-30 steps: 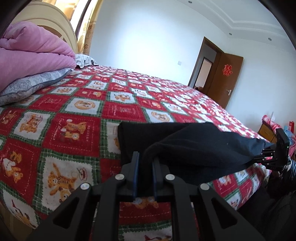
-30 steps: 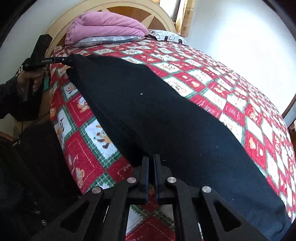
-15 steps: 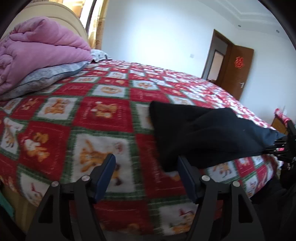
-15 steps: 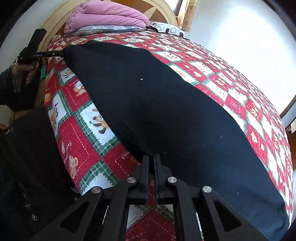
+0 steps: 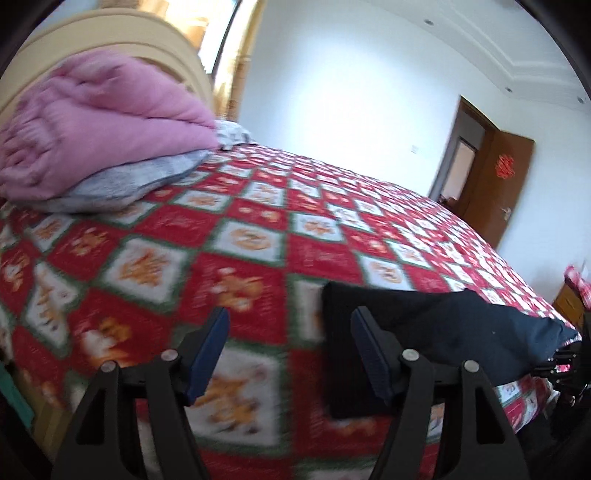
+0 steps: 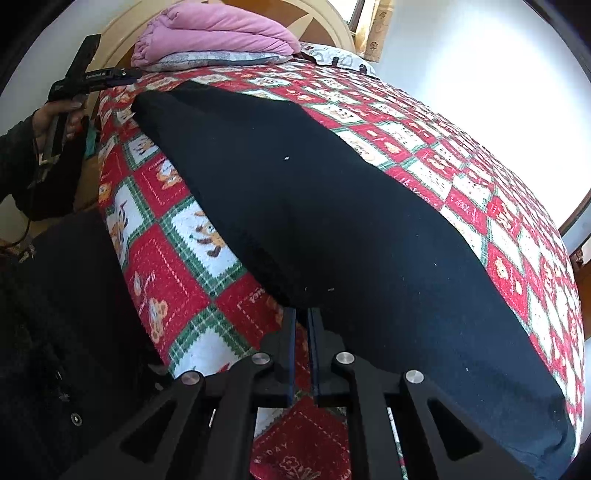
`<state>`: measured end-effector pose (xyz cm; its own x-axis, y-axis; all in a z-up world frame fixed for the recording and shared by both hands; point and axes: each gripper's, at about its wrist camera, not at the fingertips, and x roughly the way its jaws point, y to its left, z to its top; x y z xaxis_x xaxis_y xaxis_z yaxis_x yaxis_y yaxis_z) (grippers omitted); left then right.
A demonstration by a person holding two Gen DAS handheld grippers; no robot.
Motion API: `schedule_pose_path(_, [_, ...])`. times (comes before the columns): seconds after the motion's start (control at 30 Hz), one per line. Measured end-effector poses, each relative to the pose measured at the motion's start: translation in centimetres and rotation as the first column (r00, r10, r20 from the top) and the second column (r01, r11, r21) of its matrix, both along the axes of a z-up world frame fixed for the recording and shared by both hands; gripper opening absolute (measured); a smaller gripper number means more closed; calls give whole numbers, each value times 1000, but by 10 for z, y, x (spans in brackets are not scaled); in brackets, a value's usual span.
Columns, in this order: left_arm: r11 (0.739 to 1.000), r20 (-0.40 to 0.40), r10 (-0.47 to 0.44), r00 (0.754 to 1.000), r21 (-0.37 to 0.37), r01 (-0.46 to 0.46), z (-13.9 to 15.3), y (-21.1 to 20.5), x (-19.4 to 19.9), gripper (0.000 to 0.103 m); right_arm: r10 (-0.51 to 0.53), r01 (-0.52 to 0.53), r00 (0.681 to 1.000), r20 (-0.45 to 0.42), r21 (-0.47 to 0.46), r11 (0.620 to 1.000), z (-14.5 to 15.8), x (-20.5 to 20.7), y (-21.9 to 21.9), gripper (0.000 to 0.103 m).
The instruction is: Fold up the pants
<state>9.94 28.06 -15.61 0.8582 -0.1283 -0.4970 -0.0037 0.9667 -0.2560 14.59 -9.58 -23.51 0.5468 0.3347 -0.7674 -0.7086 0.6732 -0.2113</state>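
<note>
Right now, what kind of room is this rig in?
A home bedroom: a bed with a red patchwork bedspread, a folded pink quilt on a grey pillow at the wooden headboard, and a wooden door.

Bedspread (image 5: 255, 243): red, white and green check with animal motifs, covers the bed ahead of and beneath both grippers. Folded pink quilt (image 5: 92, 125): far left ahead of the left gripper, stacked on a grey pillow (image 5: 122, 181); both against a cream headboard (image 5: 110, 48). Second patterned pillow (image 6: 332, 55) just beside them, toward the window curtain (image 6: 376, 33). Brown door (image 5: 506, 184), open, far right ahead of the left gripper, bearing a red ornament (image 5: 504, 166). White walls; ceiling with recessed lights.
</note>
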Motion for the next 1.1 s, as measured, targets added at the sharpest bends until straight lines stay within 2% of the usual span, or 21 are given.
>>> schedule_pose_path(0.07, [999,-10,-32,999,38,32,1,-20,11,72,-1,1,1000,2,6,1000,1,0,4,6])
schedule_pose_path(0.13, [996,-54,-53,997,68,56,-4,-37,30,73,2,-2,1000,24,15,1000,5,-1,11,6])
schedule_pose_path(0.23, [997,-95,-58,994,48,63,-14,-44,50,73,45,-47,998,35,55,997,14,-4,33,8])
schedule_pose_path(0.3, [998,-128,-43,991,32,47,-20,-43,58,73,106,-109,993,45,72,992,18,-5,57,29])
schedule_pose_path(0.33, [999,-144,-38,989,25,42,-24,-42,61,73,132,-136,990,59,74,988,19,-5,71,49])
schedule_pose_path(0.37, [999,-152,-32,988,21,35,-26,-42,60,73,152,-157,986,68,80,984,20,-3,85,55])
schedule_pose_path(0.5, [999,-165,-35,986,-6,34,-36,-41,53,78,204,-210,977,58,129,969,21,12,134,55])
schedule_pose_path(0.57, [999,-153,-37,988,-16,35,-40,-40,49,79,207,-212,977,56,117,970,16,20,154,53])
schedule_pose_path(0.6, [999,-144,-38,989,-21,36,-40,-39,48,80,203,-207,978,39,113,972,12,24,159,46])
schedule_pose_path(0.63, [999,-144,-41,989,-21,38,-41,-39,48,81,202,-202,979,14,107,974,6,27,163,29])
schedule_pose_path(0.67, [999,-144,-39,989,-16,38,-40,-40,48,81,191,-190,981,-9,93,977,1,30,166,24])
schedule_pose_path(0.83, [1000,-128,11,992,0,-11,-40,-38,52,90,155,-148,986,-65,103,984,-11,27,153,24])
schedule_pose_path(0.97, [991,-132,135,982,-1,-136,-33,-27,47,93,165,-157,984,-72,96,983,-13,18,147,24])
schedule_pose_path(1.03, [986,-87,166,982,15,-165,-20,-28,40,93,190,-186,980,-53,78,979,-11,12,146,24])
schedule_pose_path(1.1, [985,-38,164,986,66,-161,-2,-39,36,93,198,-185,975,-99,125,975,-3,16,135,24])
